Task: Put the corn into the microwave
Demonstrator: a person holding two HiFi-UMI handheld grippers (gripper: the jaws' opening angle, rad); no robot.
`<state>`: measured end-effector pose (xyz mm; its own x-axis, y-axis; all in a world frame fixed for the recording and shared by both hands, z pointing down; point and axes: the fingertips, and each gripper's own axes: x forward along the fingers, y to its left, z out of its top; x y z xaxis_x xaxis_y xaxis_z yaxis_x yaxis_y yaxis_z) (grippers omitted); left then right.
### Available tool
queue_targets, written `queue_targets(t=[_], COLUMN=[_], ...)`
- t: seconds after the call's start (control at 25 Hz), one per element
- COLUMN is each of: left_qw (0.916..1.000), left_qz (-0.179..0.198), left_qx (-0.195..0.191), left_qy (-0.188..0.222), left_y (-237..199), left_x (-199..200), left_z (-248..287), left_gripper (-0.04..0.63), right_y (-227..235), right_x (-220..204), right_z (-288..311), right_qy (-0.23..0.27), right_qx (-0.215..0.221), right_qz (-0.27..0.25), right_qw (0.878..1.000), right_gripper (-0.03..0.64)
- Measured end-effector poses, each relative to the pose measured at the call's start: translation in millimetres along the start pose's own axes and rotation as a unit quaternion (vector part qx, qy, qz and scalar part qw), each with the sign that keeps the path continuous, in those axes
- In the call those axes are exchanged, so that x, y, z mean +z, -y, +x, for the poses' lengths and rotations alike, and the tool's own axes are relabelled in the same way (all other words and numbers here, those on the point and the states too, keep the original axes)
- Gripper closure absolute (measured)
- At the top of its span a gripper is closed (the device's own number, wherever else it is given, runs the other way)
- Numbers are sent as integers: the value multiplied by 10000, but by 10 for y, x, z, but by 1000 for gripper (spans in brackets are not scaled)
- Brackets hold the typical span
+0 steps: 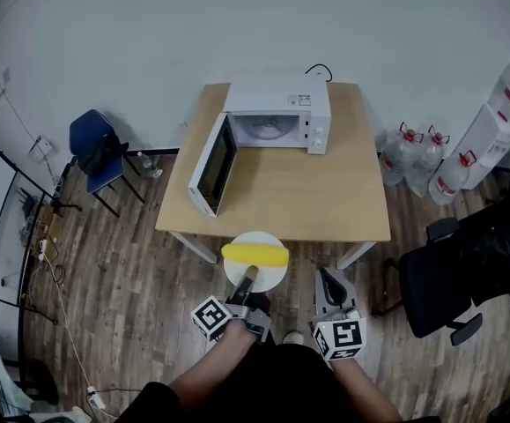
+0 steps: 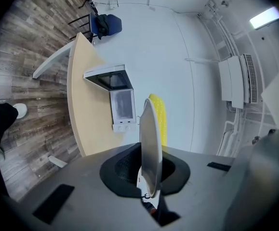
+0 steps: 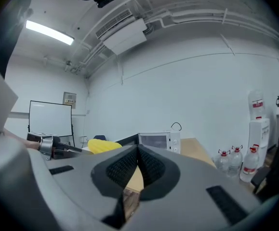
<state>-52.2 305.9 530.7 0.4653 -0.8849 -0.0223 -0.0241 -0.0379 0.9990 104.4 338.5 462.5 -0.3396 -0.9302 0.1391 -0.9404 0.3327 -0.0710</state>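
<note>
Counted on site: one table (image 1: pixel 325 201), one microwave (image 1: pixel 277 113), one plate (image 1: pixel 270 277) and one corn (image 1: pixel 255 255). Chairs number two, a blue chair (image 1: pixel 92 144) and a black office chair (image 1: pixel 448 276); grippers also two, the left gripper (image 1: pixel 247 278) and the right gripper (image 1: pixel 326 276). Water bottles (image 1: pixel 398 154) standing on the floor number three (a fourth sits atop the single dispenser (image 1: pixel 488 139)).

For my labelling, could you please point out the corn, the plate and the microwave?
corn (image 1: pixel 255 255), head view, middle of the cob.
plate (image 1: pixel 270 277), head view, bare white part beside the corn.
microwave (image 1: pixel 277 100), head view, top of its casing.
</note>
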Motion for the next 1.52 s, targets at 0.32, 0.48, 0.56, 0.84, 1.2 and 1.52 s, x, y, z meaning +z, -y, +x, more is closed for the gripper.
queue_targets(t=[0.32,0.48,0.56,0.84,1.2,1.52], left_qw=[9996,9991,9989,9984,9942,9905], left_qz=[-8,138,144,-29,313,-46], left_qx=[65,216,231,156,183,-40], left_qy=[-271,-348,-369,-546,-1010,-1377], left_y=[-117,-192,-196,-182,-308,-466], left_x=[104,290,390,789,1348,1476], left_z=[510,850,1034,1718,2401,2877], left_gripper=[577,577,577,577,577,577], right_y=[344,481,548,824,735,762], right_x=[-21,28,115,350,481,438], right_z=[443,835,1046,1813,2719,3087], right_qy=[-89,-242,-283,-362,-475,-611], right_qx=[-285,-367,-366,-585,-711,-995], right_qz=[118,126,44,-66,-145,-200], right_qw=[9995,9990,9989,9976,9962,9930], right_gripper=[557,557,557,557,557,557])
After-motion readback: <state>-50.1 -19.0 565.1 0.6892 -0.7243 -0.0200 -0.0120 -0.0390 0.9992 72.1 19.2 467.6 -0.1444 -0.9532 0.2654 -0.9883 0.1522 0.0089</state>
